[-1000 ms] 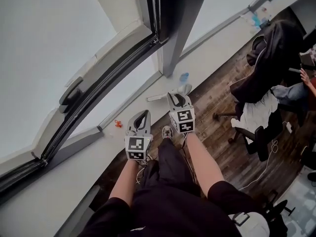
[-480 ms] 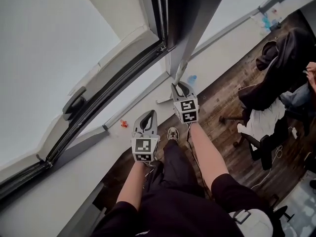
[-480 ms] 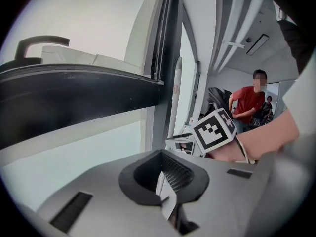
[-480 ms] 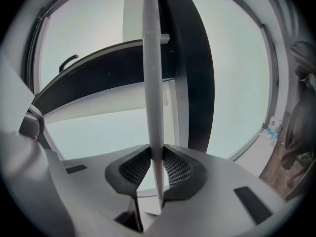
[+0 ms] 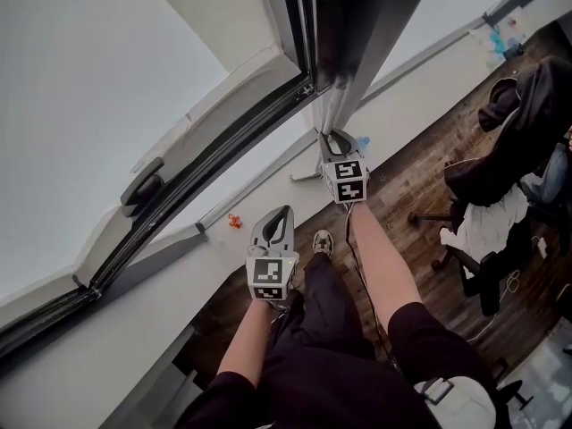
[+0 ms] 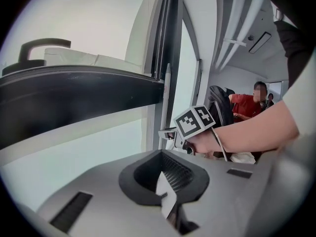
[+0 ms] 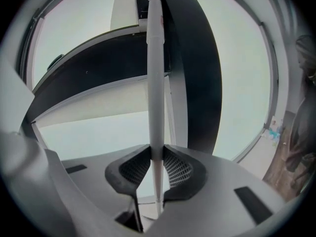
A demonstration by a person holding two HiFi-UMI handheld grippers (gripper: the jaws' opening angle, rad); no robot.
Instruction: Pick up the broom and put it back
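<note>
The broom's pale handle [image 7: 155, 83] stands upright in front of the dark window post. My right gripper [image 7: 157, 157] is shut on the handle, one ribbed pad against each side. In the head view that gripper [image 5: 338, 148] is at the foot of the post, above the sill, and the handle [image 5: 331, 114] rises from it. A white piece [image 5: 302, 175] lies low on the sill just left of it; whether it is the broom's head I cannot tell. My left gripper [image 5: 279, 220] hangs nearer my legs, apart from the broom, shut on nothing. The left gripper view shows the right gripper's marker cube [image 6: 195, 123].
A dark window post [image 5: 357, 25] and a sloping window frame with a handle [image 5: 143, 190] fill the far side. A small orange thing [image 5: 234, 222] and a blue item [image 5: 362, 141] lie on the sill. A chair draped with dark clothing [image 5: 527, 123] stands at the right on the wooden floor. A person in red [image 6: 249, 105] sits behind.
My right gripper has carried the broom handle away from my legs toward the window post. The left gripper has stayed about where it was.
</note>
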